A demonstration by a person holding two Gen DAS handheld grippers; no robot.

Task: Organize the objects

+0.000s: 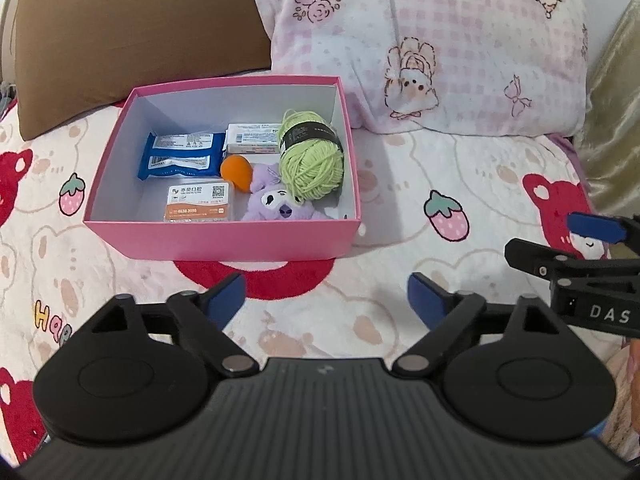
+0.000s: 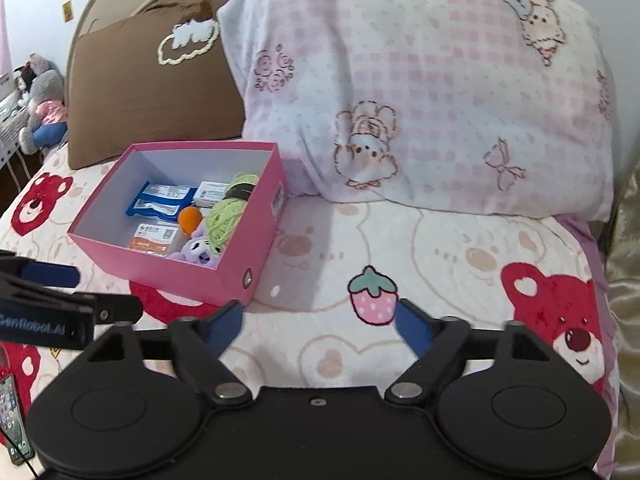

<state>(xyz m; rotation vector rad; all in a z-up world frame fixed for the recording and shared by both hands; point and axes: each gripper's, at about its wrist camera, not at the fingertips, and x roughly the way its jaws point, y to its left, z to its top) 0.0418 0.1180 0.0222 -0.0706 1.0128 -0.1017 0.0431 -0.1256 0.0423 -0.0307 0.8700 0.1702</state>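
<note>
An open pink cardboard box with a white inside is seen resting on a bear-and-strawberry print bedspread, in front of a brown cushion and a pink checked pillow. Inside the box, a blue foil wipes packet is laid toward the far left, with a white flat carton beside it at the back. A ball of light green yarn with a dark band is placed against the right wall. A small orange round object sits mid-box, touching a purple plush toy at the front. A clear plastic case with an orange label is set at the front wall, left of the plush.

The left gripper is held over the bedspread just in front of the box; its blue-padded fingers are spread wide, nothing between them. The right gripper is held to the right of the box, fingers likewise spread apart and empty, over a strawberry print. Each gripper is caught at the edge of the other's view. A grey plush bear is seen far left beyond the bed, and a phone lies at the lower left edge.
</note>
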